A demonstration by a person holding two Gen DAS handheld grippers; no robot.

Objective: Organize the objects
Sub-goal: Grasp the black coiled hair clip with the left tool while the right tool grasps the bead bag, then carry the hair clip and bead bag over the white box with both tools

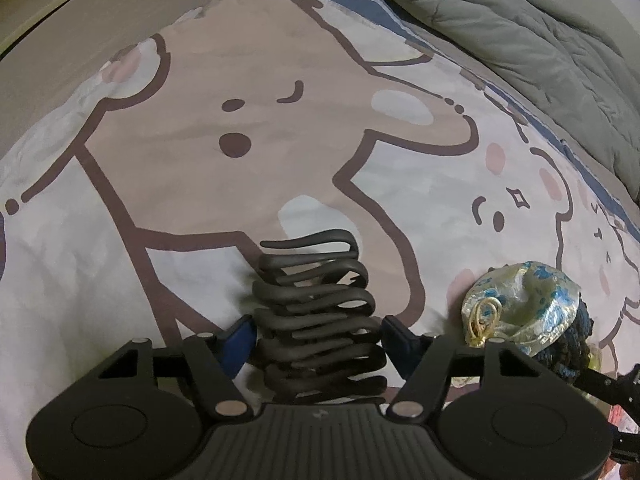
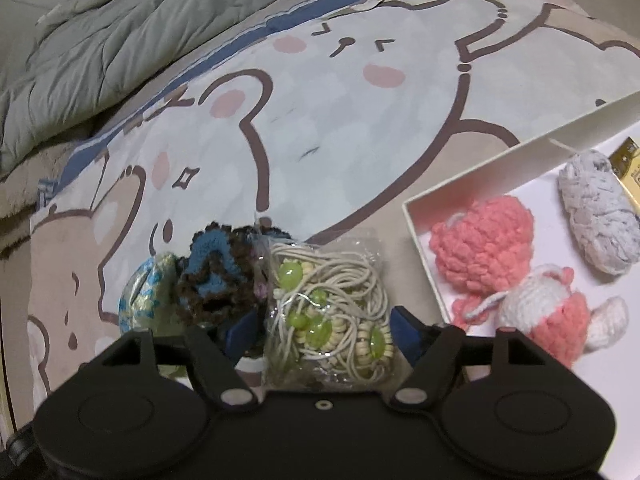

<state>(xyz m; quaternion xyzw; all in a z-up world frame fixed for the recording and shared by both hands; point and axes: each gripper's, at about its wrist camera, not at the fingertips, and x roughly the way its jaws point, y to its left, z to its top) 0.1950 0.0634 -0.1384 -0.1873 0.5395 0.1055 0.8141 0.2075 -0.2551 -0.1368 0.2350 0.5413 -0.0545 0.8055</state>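
Black hair clip (image 1: 316,312) fills left claw (image 1: 318,332); right claw (image 2: 326,330) grips bead bag (image 2: 326,312).

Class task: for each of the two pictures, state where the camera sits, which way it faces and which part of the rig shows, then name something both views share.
Left wrist: on the left gripper, facing along its fingers at a black hair claw between them.
Right wrist: on the right gripper, facing a clear bag of beaded cords between its fingers, white box to the right.
Shared: bear-print bedding, brocade pouch, blue crochet piece.

White box (image 2: 500,160) runs off the right edge; hair claw (image 1: 316,312) base hidden behind hand-held gripper.
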